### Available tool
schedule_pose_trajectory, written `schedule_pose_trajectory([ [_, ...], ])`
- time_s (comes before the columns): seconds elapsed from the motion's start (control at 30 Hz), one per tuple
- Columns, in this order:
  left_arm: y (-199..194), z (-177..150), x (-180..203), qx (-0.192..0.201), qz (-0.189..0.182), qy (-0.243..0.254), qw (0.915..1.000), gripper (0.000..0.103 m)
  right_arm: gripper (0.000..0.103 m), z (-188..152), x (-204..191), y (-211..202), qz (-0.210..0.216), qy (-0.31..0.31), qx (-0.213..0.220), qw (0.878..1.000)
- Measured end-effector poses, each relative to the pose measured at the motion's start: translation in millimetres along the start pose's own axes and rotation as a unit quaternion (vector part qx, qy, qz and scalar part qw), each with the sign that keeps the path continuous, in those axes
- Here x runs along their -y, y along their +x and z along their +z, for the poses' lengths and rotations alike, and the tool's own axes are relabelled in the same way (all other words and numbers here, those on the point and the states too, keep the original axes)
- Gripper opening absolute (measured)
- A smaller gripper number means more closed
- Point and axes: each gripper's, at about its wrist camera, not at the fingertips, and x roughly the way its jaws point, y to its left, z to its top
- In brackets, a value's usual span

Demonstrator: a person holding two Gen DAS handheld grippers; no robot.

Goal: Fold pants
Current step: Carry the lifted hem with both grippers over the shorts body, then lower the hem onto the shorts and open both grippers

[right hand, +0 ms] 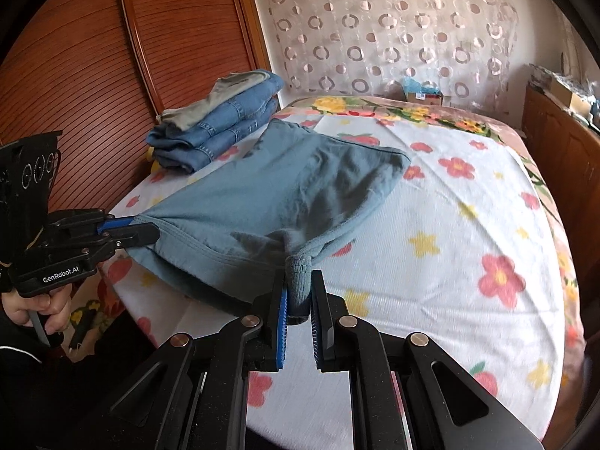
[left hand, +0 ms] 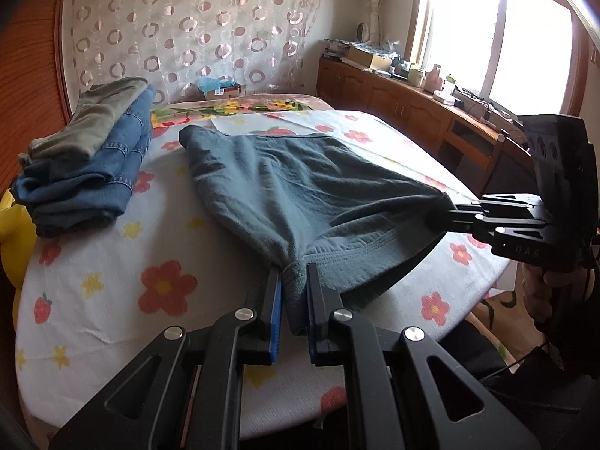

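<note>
The left tongs (left hand: 294, 277) and right tongs (right hand: 300, 281) each clench a bunched corner of the grey-blue pants (left hand: 300, 187); the near edge hangs lifted between them, the far end resting on the flowered bed (right hand: 468, 225); folded jeans (left hand: 93, 165) lie stacked beside.

Left wrist view rode on the left gripper (left hand: 294, 277), looked forward and down along its fingers across the bed (left hand: 112, 262), close in; window (left hand: 487, 37) sat at right. Right wrist view did the same from the right gripper (right hand: 300, 281), wardrobe (right hand: 150, 37) at left. Both shared the grey-blue pants (left hand: 281, 187), folded clothes stack (right hand: 221, 120), dotted curtain (right hand: 375, 37); each saw the other gripper.
</note>
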Motion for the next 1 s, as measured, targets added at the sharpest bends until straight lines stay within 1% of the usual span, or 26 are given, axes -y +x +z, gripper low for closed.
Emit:
schedule_pose_trajectory([
  [0.13, -5.6, -0.4, 4.7, 0.001, -0.002, 0.003, 1.0, 0.012, 0.011, -1.3, 3.5, -3.4, 0.007, 0.009, 0.005, 1.0],
  [0.4, -16.7, 0.5, 12.4, 0.008, -0.007, 0.015, 0.9998, 0.012, 0.011, -10.0, 5.6, -7.1, 0.007, 0.008, 0.006, 1.0],
  [0.6, -17.5, -0.5, 14.3, 0.009, -0.014, 0.018, 0.9997, 0.012, 0.011, -3.9, 7.8, -7.3, 0.011, 0.008, 0.009, 1.0],
  [0.7, -11.4, 7.2, 11.9, 0.007, -0.014, 0.023, 0.9996, 0.012, 0.011, 13.3, 10.8, 2.0, 0.01, 0.007, 0.02, 1.0],
  [0.83, -1.9, 34.3, -1.1, 0.021, -0.003, 0.021, 0.9995, 0.012, 0.011, 42.3, 19.1, 21.8, -0.005, 0.007, 0.035, 0.999],
  [0.93, 10.1, 54.3, -12.5, 0.026, 0.002, 0.018, 0.9995, 0.012, 0.011, 59.6, 29.7, 40.2, -0.009, 0.02, 0.036, 0.999],
  [1.0, 21.3, 66.4, -22.4, 0.024, 0.011, 0.014, 0.9995, 0.012, 0.011, 69.3, 37.2, 53.9, -0.009, 0.029, 0.034, 0.999],
])
